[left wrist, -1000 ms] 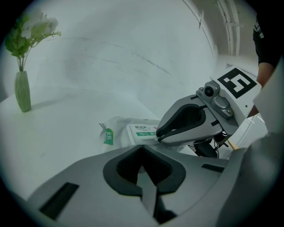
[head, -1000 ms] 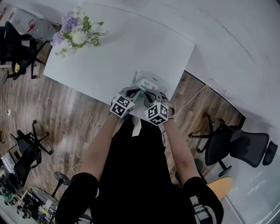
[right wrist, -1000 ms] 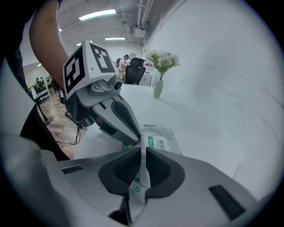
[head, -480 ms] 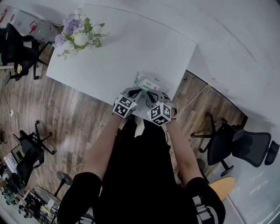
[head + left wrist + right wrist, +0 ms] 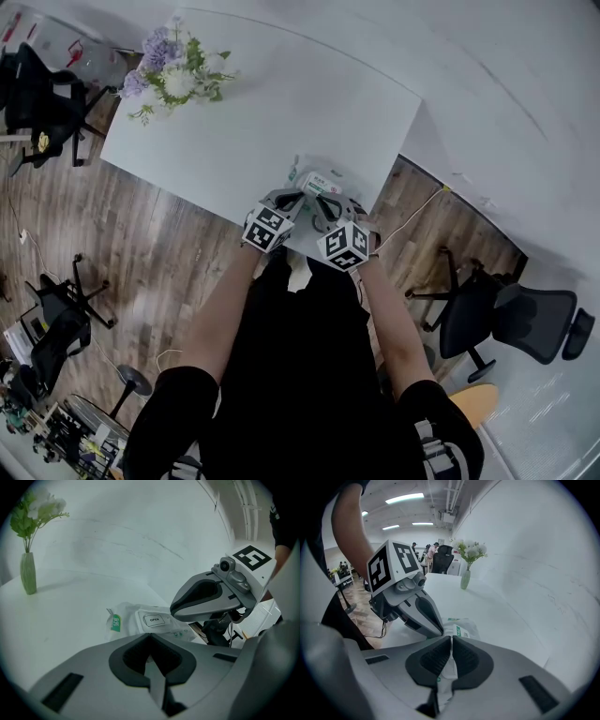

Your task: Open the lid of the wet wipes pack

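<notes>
The pack of wet wipes [image 5: 319,181] lies flat on the white desk [image 5: 281,103], close to its near edge and toward the near right corner. Its lid [image 5: 153,619], a white flap marked OPEN on the top face, lies down flat against the pack.

Both tools meet at the pack from the near edge. The right gripper [image 5: 451,639] has its jaws pressed together on the pack's white wrapper, and a strip of the film with green print shows between the ribbed pads. The left gripper [image 5: 150,636] has its jaws brought fully together, the tips right at the near side of the pack. Whether they pinch any of the wrapper cannot be told, since the jaws hide that edge.

A vase of flowers [image 5: 173,75] stands at the desk's far left corner, well apart from the pack.
</notes>
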The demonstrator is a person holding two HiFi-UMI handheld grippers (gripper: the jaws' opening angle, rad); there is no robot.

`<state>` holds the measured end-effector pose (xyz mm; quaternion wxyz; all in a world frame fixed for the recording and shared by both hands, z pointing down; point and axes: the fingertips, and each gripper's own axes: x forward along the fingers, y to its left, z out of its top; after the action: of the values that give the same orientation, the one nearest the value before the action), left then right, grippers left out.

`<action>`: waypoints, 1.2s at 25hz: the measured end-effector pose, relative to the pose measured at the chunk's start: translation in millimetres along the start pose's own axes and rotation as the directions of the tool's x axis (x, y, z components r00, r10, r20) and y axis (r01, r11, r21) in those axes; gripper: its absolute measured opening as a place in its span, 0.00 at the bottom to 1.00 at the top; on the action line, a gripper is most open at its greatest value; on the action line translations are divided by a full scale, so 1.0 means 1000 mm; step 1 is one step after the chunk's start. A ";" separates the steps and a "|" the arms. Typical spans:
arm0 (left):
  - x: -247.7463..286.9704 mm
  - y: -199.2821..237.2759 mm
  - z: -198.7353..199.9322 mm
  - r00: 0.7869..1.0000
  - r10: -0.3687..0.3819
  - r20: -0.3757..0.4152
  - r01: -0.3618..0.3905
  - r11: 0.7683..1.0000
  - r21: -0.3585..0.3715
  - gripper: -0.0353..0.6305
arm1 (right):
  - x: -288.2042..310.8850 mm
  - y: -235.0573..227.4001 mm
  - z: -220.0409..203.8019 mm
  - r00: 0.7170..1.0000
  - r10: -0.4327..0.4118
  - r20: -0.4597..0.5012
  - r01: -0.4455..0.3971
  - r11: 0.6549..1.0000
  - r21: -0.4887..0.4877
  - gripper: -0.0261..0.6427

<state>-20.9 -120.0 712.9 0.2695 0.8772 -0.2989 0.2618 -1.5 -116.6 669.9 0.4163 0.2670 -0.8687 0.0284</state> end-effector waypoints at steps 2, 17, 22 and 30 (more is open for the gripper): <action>0.000 0.001 0.000 1.000 0.000 0.001 0.000 1.000 -0.002 0.09 | -0.001 -0.002 0.002 1.000 -0.002 0.003 0.002 1.000 -0.003 0.08; 0.001 0.000 0.001 1.000 -0.006 -0.006 0.006 0.999 -0.032 0.09 | -0.011 -0.050 0.014 0.997 -0.055 0.050 0.054 0.998 0.018 0.08; 0.000 0.001 0.002 1.000 -0.010 -0.008 0.010 0.999 -0.034 0.09 | -0.008 -0.062 0.013 0.997 -0.057 0.049 0.056 0.998 0.023 0.08; 0.003 0.001 0.003 1.000 -0.005 -0.007 0.004 0.999 -0.039 0.09 | -0.001 -0.083 0.008 0.998 -0.044 0.037 0.044 0.999 0.015 0.09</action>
<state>-18.8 -123.5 712.8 0.2884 0.8714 -0.3010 0.2586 34.3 -189.1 649.7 0.3984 0.2896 -0.8700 0.0204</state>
